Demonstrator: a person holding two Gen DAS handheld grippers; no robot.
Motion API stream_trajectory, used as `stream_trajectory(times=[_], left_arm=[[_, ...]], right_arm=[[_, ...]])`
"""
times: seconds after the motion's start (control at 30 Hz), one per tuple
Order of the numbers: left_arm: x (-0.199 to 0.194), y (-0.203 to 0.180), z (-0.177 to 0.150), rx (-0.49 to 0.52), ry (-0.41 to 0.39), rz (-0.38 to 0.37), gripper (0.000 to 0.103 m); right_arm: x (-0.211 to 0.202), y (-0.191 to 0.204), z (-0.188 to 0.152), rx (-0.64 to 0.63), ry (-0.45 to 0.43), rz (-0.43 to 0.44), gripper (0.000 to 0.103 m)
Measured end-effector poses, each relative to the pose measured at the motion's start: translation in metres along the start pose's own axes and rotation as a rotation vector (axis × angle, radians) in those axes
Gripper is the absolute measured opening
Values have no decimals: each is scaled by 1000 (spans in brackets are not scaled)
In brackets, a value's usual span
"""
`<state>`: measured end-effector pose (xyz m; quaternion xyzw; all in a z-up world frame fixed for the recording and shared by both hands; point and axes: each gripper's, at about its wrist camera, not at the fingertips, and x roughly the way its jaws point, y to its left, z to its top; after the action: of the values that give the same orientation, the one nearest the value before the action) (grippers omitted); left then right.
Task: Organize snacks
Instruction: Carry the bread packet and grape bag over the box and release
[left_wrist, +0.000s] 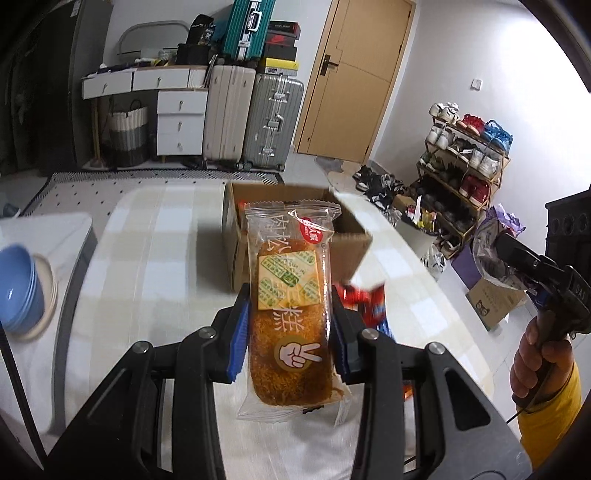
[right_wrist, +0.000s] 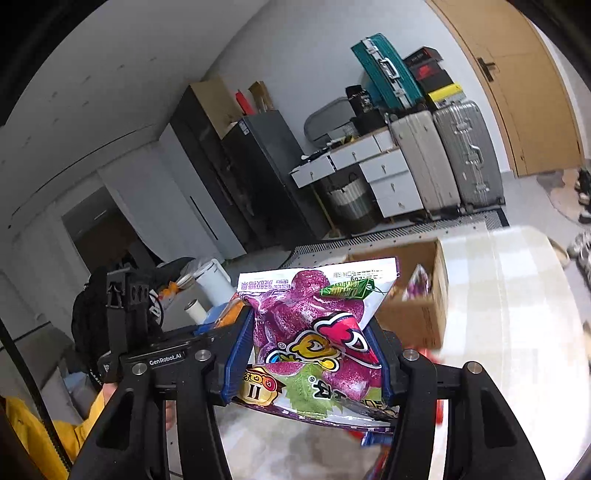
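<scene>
Counter (left_wrist: 155, 236) under a pale checked cloth fills the lower half of both wrist views, with an open cardboard box (left_wrist: 354, 247) standing on it toward the far side. In the right wrist view the same box (right_wrist: 417, 314) shows a purple packet lying inside. Behind the counter, suitcases (left_wrist: 273, 122) stand upright beside a white drawer unit (left_wrist: 181, 122), and a shoe rack (left_wrist: 461, 177) lines the wall near a wooden door (left_wrist: 354, 74). A stack of blue bowls (left_wrist: 18, 288) sits on a separate grey surface to the left.

The left tongs (left_wrist: 290, 332) are closed on a cake packet (left_wrist: 291, 302), its clear wrapper held lengthwise between the blue pads and raised above the cloth, just short of the box. A red snack wrapper (left_wrist: 365, 302) lies on the counter just right of those tongs. The right tongs (right_wrist: 308, 354) grip a purple snack bag (right_wrist: 314, 332), printed with a cartoon figure, lifted clear of the counter with the box beyond it. In the left wrist view the right tongs appear at the far right edge, held by a hand (left_wrist: 535, 354) in a yellow sleeve, with crinkled bag (left_wrist: 491, 254) showing at their tip.
</scene>
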<state>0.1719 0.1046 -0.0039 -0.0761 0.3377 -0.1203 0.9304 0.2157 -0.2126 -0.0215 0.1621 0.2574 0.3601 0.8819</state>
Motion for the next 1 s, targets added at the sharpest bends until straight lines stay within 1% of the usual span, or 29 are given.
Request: stream_trajectory(times=[0.1,0.27,0.33,0.43,0.5,0.63,0.77,0.87,1.0], left_arm=[[13,0,31,21,-4,-5,34],[37,0,83,40,-13,-12,34],[53,2,104,35,-18,-20,34],[81,1,133,34,-3,-24,34],[103,-4,147,51,10,-3,34],[144,-5,168,42,58,-7,34],[183,0,183,18,97,-8,34],[210,2,189,24,127,-2,34],[241,4,196,31,154,0,34]], right_arm=[[18,-2,24,-16,9,-19,56],[49,-14,69,6,20,-6,56],[65,-17,88,0,30,-16,56],[88,-23,111,-12,47,-30,56],[105,-30,121,-6,70,-41,56],[139,-49,130,22,127,-72,56],[168,-75,130,59,168,-103,56],[187,-91,128,77,204,-122,56],[198,-104,121,101,221,-130,56]])
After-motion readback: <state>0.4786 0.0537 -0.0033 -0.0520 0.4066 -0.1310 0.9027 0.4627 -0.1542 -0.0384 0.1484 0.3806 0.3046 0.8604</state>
